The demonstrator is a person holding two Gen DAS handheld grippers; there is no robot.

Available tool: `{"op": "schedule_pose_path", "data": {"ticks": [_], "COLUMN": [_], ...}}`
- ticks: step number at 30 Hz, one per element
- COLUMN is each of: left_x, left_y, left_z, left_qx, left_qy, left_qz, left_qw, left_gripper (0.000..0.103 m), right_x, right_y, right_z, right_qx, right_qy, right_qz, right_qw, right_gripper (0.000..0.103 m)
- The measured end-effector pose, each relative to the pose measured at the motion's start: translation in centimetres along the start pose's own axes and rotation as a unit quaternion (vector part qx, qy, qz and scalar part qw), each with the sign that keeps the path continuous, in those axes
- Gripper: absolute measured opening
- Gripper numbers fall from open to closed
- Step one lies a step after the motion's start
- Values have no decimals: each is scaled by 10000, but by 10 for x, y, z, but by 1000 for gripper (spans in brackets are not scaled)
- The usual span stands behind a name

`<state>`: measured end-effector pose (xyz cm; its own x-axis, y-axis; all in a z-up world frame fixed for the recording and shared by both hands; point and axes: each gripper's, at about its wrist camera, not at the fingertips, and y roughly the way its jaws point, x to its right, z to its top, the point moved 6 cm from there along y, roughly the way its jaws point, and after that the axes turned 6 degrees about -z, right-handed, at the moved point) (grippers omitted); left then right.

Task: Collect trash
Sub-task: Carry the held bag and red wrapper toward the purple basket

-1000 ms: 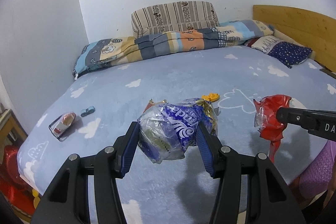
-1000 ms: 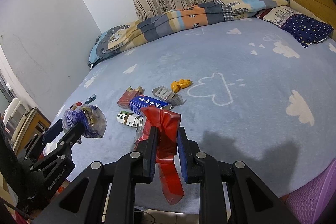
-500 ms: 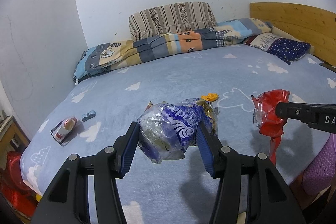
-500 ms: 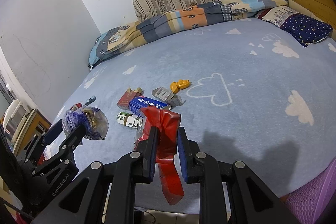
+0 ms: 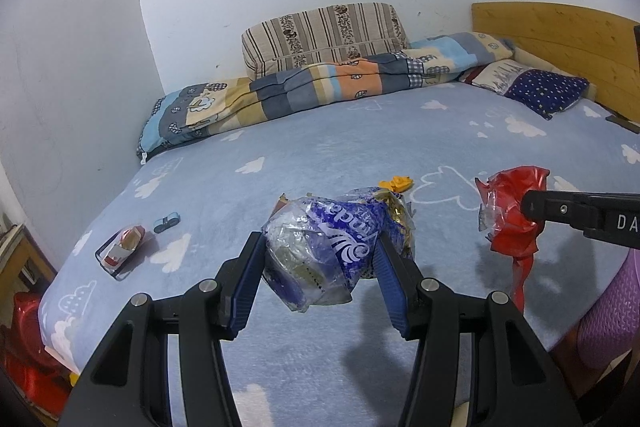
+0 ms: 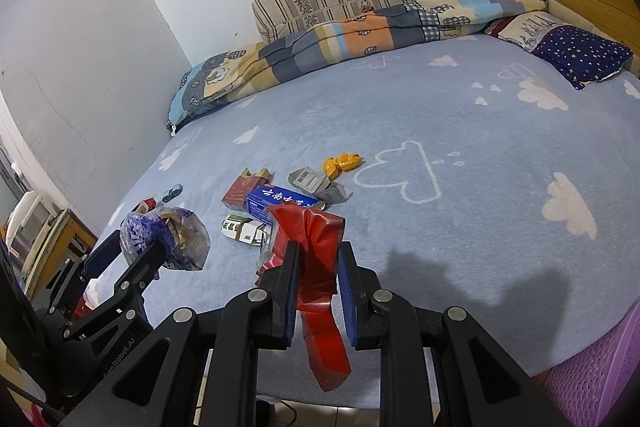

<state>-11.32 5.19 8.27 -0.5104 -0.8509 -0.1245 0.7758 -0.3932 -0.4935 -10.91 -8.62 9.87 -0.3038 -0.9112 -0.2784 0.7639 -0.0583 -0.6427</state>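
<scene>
1. Crumpled blue-and-clear plastic bag (image 5: 324,247) hangs clenched between the left gripper (image 5: 320,255) jaws, lifted above the pale blue cloud-print bed (image 5: 360,131).
2. Shiny red foil wrapper (image 6: 320,259) is pinched in the right gripper (image 6: 318,263) jaws, its tail dangling below them.
3. Just beyond those jaws, a blue carton (image 6: 280,203), a red packet (image 6: 242,189) and a yellow toy (image 6: 342,163) lie on the bed.

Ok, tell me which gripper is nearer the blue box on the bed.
Right. The right gripper, shut on a red wrapper, hangs just in front of the blue box. The left gripper, shut on a crumpled bag, is farther off to the box's left.
</scene>
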Motion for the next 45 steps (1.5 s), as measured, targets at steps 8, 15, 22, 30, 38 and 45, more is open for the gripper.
{"op": "schedule_pose_path", "data": {"ticks": [8, 15, 22, 30, 38, 45], "left_x": [1, 1, 13, 75, 194, 324], "left_y": [0, 0, 3, -9, -26, -43], "left_z": [0, 0, 3, 21, 38, 40], "left_qx": [2, 2, -46, 13, -236, -693], "left_qy": [1, -7, -87, 169, 808, 1480], "left_qz": [5, 8, -300, -1289, -2787, -4145], "left_qw": [10000, 10000, 9995, 9915, 9567, 8953], "left_gripper": [53, 53, 53, 53, 53, 54], "right_x": [1, 2, 9, 56, 171, 281], "right_y": [-1, -1, -10, -66, -163, -229], "right_z": [0, 0, 6, 16, -2, -54], "right_qx": [2, 2, 97, 514, 1072, 1254], "right_qy": [22, 18, 211, 904, 1633, 2502], "right_qz": [1, 7, 14, 35, -716, -1638], "right_qw": [10000, 10000, 9997, 9946, 9781, 9460], "right_gripper": [19, 19, 19, 19, 19, 20]}}
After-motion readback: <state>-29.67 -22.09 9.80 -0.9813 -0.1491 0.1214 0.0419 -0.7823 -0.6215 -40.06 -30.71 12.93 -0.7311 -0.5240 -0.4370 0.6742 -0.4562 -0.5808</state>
